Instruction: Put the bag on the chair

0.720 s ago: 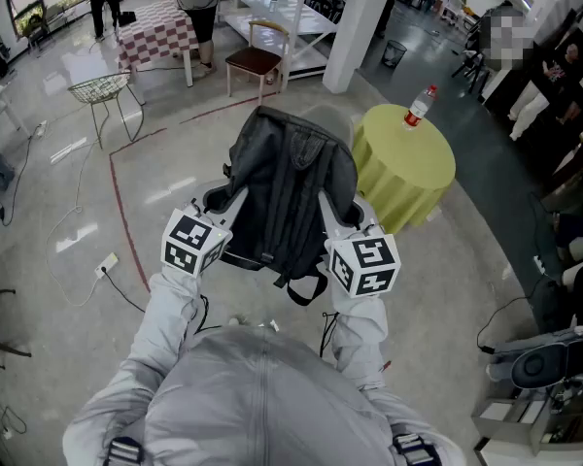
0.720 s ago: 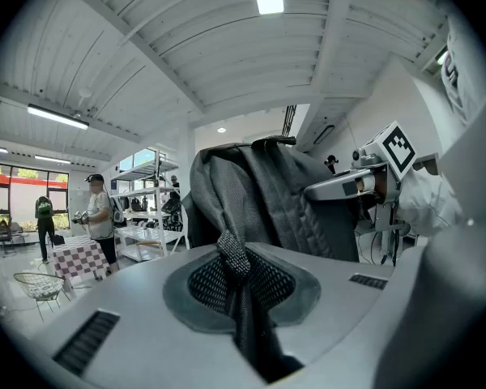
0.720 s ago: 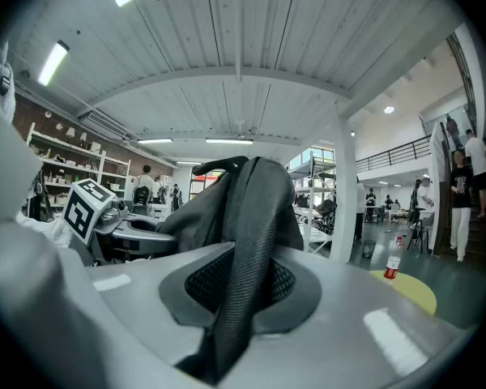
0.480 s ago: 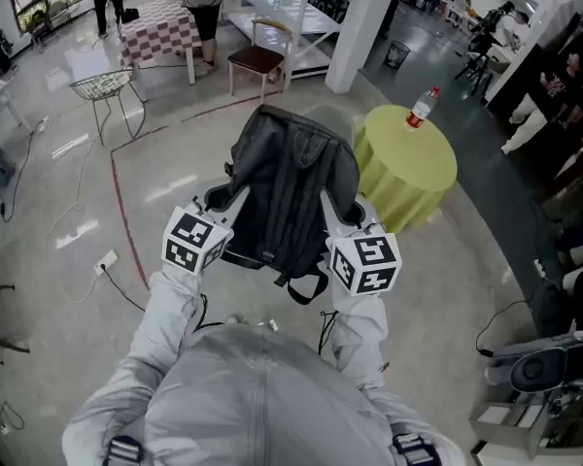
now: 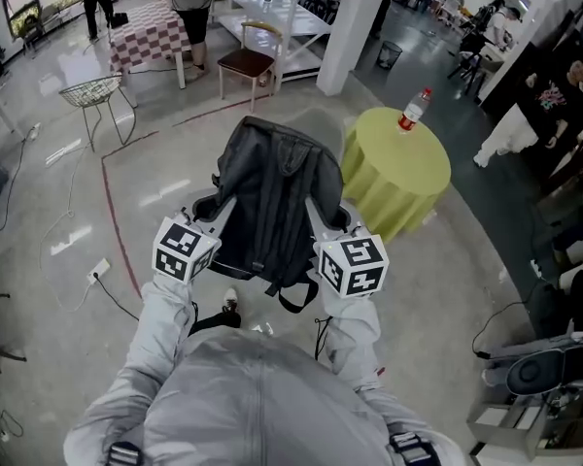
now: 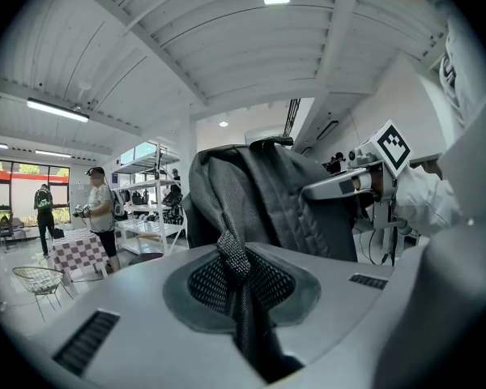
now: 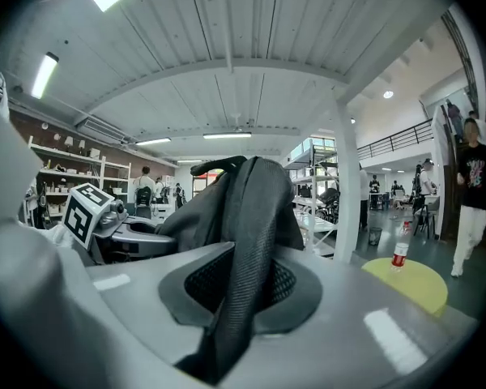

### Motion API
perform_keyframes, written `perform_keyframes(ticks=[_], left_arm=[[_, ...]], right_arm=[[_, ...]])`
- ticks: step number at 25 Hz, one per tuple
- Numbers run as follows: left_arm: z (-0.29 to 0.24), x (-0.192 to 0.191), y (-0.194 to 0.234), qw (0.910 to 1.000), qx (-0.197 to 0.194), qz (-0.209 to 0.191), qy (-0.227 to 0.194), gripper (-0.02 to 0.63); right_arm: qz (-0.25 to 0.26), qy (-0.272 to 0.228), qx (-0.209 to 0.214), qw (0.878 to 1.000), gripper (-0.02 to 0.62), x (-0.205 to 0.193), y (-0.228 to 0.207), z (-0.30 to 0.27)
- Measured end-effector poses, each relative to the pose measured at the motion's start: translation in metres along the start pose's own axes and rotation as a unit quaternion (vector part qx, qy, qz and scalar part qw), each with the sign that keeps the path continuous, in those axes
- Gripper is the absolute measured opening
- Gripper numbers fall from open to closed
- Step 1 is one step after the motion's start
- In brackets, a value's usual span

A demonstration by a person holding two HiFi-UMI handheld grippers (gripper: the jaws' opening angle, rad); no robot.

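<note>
A dark grey backpack (image 5: pixel 277 187) hangs in the air in front of me, its back panel and straps toward me. My left gripper (image 5: pixel 212 214) is shut on the left shoulder strap (image 6: pixel 236 258). My right gripper (image 5: pixel 328 217) is shut on the right shoulder strap (image 7: pixel 247 258). In each gripper view the mesh strap runs up between the jaws to the bag (image 6: pixel 263 197) (image 7: pixel 227 197). The wooden chair (image 5: pixel 247 58) with a brown seat stands ahead on the floor, beyond the bag and apart from it.
A round table with a yellow-green cloth (image 5: pixel 398 168) and a red-capped bottle (image 5: pixel 412 111) stands to the right of the bag. A white pillar (image 5: pixel 355 17), a checkered table (image 5: pixel 146 32), a wire stool (image 5: pixel 92 93), red floor tape (image 5: pixel 117 216) and several people surround the area.
The whole view has shifted: the chair, table and floor marks have slid slightly, and a foot now shows under the bag. Both grippers keep their hold on the straps.
</note>
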State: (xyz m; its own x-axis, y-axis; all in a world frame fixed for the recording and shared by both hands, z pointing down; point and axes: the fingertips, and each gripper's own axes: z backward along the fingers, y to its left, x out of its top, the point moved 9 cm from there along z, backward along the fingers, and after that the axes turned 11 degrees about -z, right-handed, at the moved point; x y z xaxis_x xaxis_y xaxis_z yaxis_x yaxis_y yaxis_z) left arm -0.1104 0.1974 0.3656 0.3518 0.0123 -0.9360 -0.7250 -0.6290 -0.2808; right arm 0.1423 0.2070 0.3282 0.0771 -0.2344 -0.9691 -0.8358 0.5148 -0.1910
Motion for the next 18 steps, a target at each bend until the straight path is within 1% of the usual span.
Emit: perform_keyframes(ticks=[4, 8, 12, 18], left_arm=[[-0.020, 0.000, 0.002, 1.0000, -0.002, 0.004, 0.005, 0.041], [-0.040, -0.006, 0.017, 0.9999, -0.008, 0.007, 0.004, 0.041], [-0.079, -0.018, 0.044, 0.9999, -0.017, 0.000, 0.003, 0.041], [-0.131, -0.030, 0.096, 0.9995, -0.030, 0.002, -0.003, 0.041]], right_arm=[[-0.006, 0.008, -0.001, 1.000, 0.064, 0.002, -0.019, -0.011], [-0.004, 0.010, -0.002, 1.000, 0.064, 0.006, -0.031, -0.033], [-0.010, 0.017, -0.006, 1.000, 0.064, 0.006, -0.058, -0.075], [-0.014, 0.028, -0.011, 0.999, 0.064, 0.015, -0.085, -0.138]])
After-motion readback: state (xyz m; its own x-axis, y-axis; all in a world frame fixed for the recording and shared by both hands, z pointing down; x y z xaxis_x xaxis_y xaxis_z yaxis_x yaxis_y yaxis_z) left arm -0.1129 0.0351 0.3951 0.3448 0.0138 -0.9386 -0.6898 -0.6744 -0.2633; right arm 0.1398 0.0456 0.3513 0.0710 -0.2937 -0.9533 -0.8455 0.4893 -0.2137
